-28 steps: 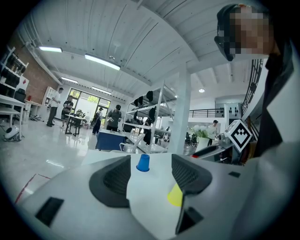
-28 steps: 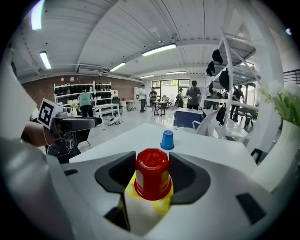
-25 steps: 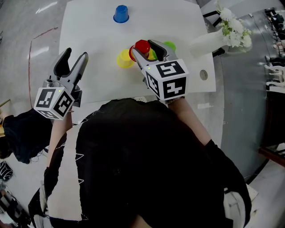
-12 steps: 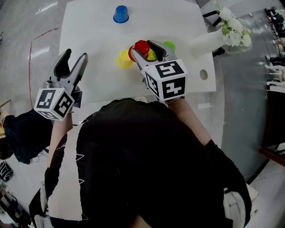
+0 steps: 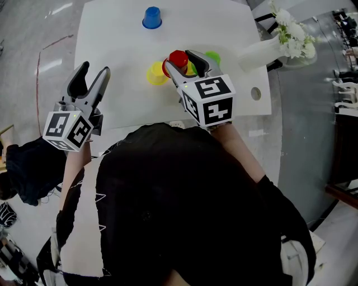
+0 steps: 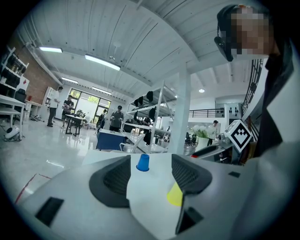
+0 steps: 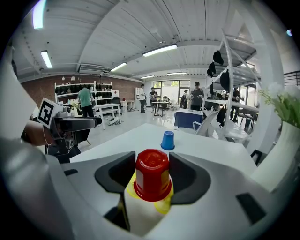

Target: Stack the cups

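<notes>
An upside-down red cup (image 5: 179, 57) is between the jaws of my right gripper (image 5: 182, 61), which is shut on it above the middle of the white table (image 5: 117, 50). In the right gripper view the red cup (image 7: 152, 174) fills the gap and both pads touch its sides; yellow shows just below it. A yellow cup (image 5: 156, 74) stands at its left and a green cup (image 5: 213, 57) at its right. A blue cup (image 5: 152, 17) stands upside down at the far edge. My left gripper (image 5: 94, 70) is open and empty over the table's near left edge.
A white vase (image 5: 260, 53) with white flowers (image 5: 292, 34) stands at the table's right edge, close to the green cup. A round hole (image 5: 255, 93) is in the table's near right corner. A dark bag (image 5: 28, 167) lies on the floor at the left.
</notes>
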The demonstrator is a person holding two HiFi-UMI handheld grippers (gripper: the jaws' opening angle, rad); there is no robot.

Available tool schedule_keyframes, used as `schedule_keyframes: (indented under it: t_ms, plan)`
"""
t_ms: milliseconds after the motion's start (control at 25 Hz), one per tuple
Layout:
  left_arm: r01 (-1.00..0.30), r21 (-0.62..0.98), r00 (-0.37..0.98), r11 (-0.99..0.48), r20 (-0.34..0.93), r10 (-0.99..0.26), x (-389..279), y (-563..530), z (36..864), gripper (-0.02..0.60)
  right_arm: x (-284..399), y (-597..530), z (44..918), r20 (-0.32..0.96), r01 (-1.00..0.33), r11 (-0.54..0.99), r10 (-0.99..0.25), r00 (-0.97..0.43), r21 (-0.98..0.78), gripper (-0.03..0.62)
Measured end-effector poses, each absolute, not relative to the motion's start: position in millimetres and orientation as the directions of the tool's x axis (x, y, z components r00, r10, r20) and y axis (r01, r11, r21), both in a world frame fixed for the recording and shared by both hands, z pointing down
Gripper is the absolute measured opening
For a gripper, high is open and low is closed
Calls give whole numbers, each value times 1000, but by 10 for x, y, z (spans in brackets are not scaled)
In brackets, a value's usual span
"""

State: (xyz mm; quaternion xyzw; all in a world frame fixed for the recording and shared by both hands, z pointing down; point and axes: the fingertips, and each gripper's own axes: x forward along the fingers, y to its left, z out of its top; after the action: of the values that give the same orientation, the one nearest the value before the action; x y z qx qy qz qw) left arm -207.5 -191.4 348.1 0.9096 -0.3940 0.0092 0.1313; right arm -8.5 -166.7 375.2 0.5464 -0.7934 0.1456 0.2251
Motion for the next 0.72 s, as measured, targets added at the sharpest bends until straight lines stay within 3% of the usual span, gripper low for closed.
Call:
schedule_keyframes:
  t_ms: [720]
  plan:
    - [-721,231,687,-654,114,-717,-2057,-1935,3473,285,-83,-1690,3646,493,-932,363,-811,-315,2,233]
